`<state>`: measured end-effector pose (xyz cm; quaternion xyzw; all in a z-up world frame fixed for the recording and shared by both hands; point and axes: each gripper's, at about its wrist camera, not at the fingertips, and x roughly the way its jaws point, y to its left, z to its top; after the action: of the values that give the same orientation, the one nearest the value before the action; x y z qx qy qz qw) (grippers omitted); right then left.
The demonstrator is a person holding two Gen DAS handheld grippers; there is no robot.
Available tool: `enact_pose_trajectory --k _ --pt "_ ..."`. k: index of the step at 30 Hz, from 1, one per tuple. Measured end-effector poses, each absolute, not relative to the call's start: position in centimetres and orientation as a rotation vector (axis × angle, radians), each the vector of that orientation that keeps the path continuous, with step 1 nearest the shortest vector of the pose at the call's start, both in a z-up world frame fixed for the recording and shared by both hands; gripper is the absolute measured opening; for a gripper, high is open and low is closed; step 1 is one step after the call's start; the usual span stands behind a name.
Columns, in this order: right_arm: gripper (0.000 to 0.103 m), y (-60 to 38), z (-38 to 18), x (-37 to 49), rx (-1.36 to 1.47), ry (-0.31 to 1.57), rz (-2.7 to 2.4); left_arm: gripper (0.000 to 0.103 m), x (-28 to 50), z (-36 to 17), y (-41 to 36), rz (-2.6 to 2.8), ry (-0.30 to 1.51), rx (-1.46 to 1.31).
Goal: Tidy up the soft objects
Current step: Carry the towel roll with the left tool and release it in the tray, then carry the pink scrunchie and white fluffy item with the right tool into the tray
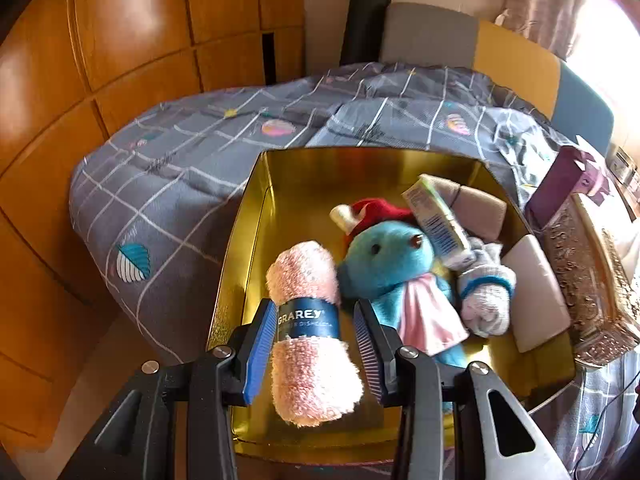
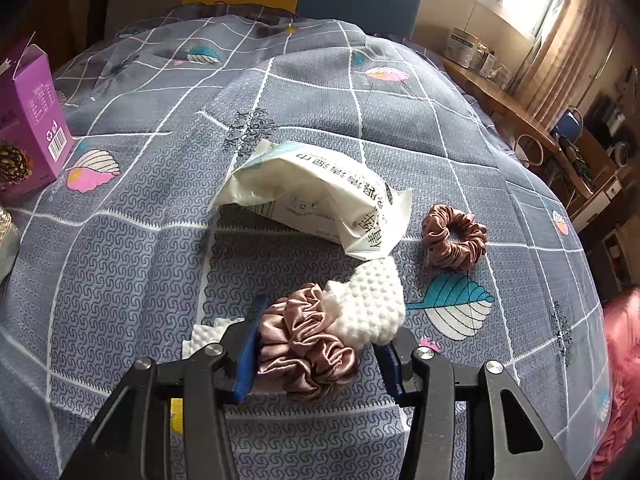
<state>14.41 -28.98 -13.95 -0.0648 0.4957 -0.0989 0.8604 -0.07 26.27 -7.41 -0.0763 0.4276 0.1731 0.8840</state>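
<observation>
I am holding the left gripper [image 1: 314, 354] over the gold tin box [image 1: 256, 216], with the rolled pink towel [image 1: 310, 328] between its blue pads. The left pad is touching the towel's paper band, but there is a clear gap at the right pad, so I am reading these tongs as open around the roll, letting it settle along the box's left wall. That spot makes sense to me: the blue plush toy [image 1: 384, 264] is already filling the middle, with a tube [image 1: 438, 220] and a rolled sock [image 1: 486, 292] packed toward the right wall.

The right gripper [image 2: 316, 354] is closing on the pale pink scrunchie [image 2: 308, 344], squeezing it against the white knitted piece [image 2: 370, 304]; I judge this grip is readying the next item for the box. A wipes packet [image 2: 320, 196] and a darker scrunchie [image 2: 454, 242] are lying near the bed's middle, waiting.

Everything is resting on a grey checked quilt [image 2: 140, 240], soft and uneven, so the box may be tilting slightly. Wooden wardrobe doors [image 1: 120, 40] are standing along the bed's left edge, and a curtained window is brightening the right.
</observation>
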Motion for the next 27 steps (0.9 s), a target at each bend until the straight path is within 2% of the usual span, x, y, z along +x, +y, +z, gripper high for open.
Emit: enact_pose_trajectory --k 4,16,27 --pt "0.047 -29.4 -13.8 14.4 -0.085 1.054 -0.203 0.040 -0.7 -6.2 25.0 0.343 0.847 -0.108" --pt "0.048 -30.9 -14.0 15.4 0.001 1.078 -0.214 0.040 -0.6 -5.4 20.8 0.233 0.843 -0.037" --pt "0.048 -32.0 -12.2 15.3 0.049 0.996 -0.293 0.040 0.2 -4.9 15.9 0.101 0.835 0.065"
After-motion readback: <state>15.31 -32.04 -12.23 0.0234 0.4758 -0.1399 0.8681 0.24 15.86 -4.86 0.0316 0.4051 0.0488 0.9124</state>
